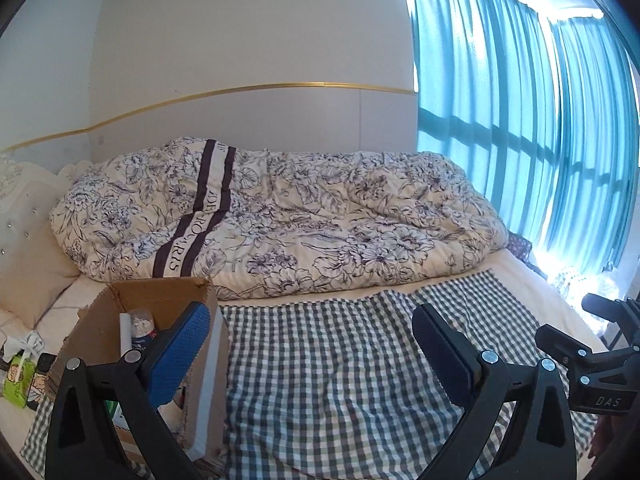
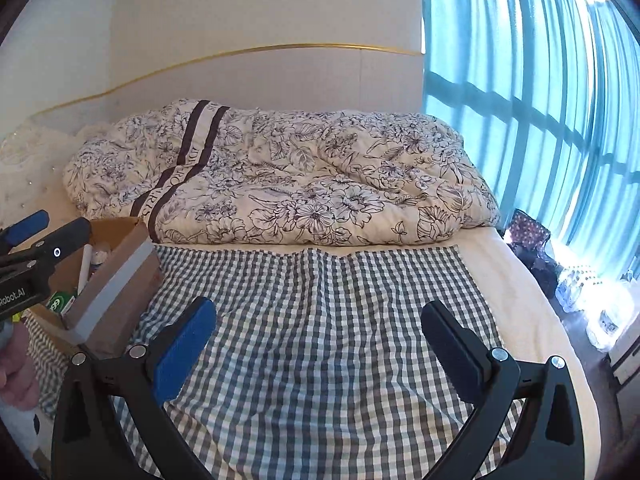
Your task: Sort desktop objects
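Observation:
An open cardboard box [image 1: 160, 296] stands at the left on a green-checked cloth [image 1: 332, 360] spread over a bed. Inside it I see a clear plastic bottle [image 1: 143, 326], a white tube [image 1: 125, 332] and other items low down. My left gripper [image 1: 312, 324] hovers open with nothing between its fingers, its left finger in front of the box. My right gripper [image 2: 320, 320] is open too, above the bare cloth [image 2: 320, 340]. The box [image 2: 120, 256] lies to its left, with the left gripper [image 2: 44, 226] over it. In the left wrist view the right gripper's body shows at the right edge.
A floral quilt [image 1: 280, 216] is bunched along the far side of the bed. A green packet [image 1: 18, 378] and a pillow [image 1: 32, 276] lie left of the box. Teal curtains [image 2: 540, 100] hang at the right, with bags [image 2: 532, 248] on the floor below. A hand [image 2: 16, 364] shows at the left edge.

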`<state>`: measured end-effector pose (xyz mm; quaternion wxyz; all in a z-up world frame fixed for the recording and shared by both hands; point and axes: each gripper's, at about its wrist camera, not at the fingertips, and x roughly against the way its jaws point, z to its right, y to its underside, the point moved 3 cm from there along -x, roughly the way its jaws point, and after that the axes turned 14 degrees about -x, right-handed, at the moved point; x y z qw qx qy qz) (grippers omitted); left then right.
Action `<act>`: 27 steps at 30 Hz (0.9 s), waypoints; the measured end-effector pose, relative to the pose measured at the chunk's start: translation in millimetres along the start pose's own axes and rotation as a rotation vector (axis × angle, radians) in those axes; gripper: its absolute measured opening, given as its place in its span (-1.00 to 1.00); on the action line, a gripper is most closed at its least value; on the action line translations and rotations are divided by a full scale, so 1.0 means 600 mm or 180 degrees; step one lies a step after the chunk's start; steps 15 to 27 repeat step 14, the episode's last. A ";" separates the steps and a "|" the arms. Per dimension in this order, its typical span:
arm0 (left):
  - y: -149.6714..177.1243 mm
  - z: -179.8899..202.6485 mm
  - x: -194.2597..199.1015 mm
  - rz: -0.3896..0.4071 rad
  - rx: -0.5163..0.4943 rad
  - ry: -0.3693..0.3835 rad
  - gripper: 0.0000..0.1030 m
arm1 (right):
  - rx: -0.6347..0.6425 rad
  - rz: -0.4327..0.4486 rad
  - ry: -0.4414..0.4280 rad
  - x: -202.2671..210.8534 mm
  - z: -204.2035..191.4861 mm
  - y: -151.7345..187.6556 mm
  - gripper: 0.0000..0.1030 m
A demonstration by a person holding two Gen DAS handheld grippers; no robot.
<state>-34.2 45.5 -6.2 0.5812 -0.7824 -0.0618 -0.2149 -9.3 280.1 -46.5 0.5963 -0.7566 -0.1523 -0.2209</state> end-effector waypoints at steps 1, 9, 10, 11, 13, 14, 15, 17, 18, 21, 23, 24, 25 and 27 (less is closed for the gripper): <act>-0.001 0.001 0.001 0.0005 -0.0003 0.0006 1.00 | -0.0008 0.0006 0.0002 0.001 0.002 -0.001 0.99; 0.000 0.007 0.004 0.0012 0.0035 0.0056 1.00 | -0.0032 0.0047 -0.0006 0.005 0.011 -0.012 0.99; 0.000 0.007 0.004 0.0008 0.0040 0.0060 1.00 | -0.0035 0.0042 -0.0008 0.004 0.011 -0.012 0.99; 0.001 0.007 0.003 0.0002 0.0039 0.0065 1.00 | -0.0037 0.0036 -0.0008 0.003 0.012 -0.011 0.99; 0.002 0.008 0.002 -0.0013 0.0039 0.0073 1.00 | -0.0042 0.0024 -0.0003 0.001 0.012 -0.010 0.99; 0.002 0.008 0.001 -0.0024 0.0040 0.0082 1.00 | -0.0044 0.0019 -0.0003 0.000 0.013 -0.010 0.99; 0.002 0.008 0.001 -0.0024 0.0040 0.0082 1.00 | -0.0044 0.0019 -0.0003 0.000 0.013 -0.010 0.99; 0.002 0.008 0.001 -0.0024 0.0040 0.0082 1.00 | -0.0044 0.0019 -0.0003 0.000 0.013 -0.010 0.99; 0.002 0.008 0.001 -0.0024 0.0040 0.0082 1.00 | -0.0044 0.0019 -0.0003 0.000 0.013 -0.010 0.99; 0.002 0.008 0.001 -0.0024 0.0040 0.0082 1.00 | -0.0044 0.0019 -0.0003 0.000 0.013 -0.010 0.99; 0.002 0.008 0.001 -0.0024 0.0040 0.0082 1.00 | -0.0044 0.0019 -0.0003 0.000 0.013 -0.010 0.99; 0.002 0.008 0.001 -0.0024 0.0040 0.0082 1.00 | -0.0044 0.0019 -0.0003 0.000 0.013 -0.010 0.99; 0.002 0.008 0.001 -0.0024 0.0040 0.0082 1.00 | -0.0044 0.0019 -0.0003 0.000 0.013 -0.010 0.99; 0.002 0.008 0.001 -0.0024 0.0040 0.0082 1.00 | -0.0044 0.0019 -0.0003 0.000 0.013 -0.010 0.99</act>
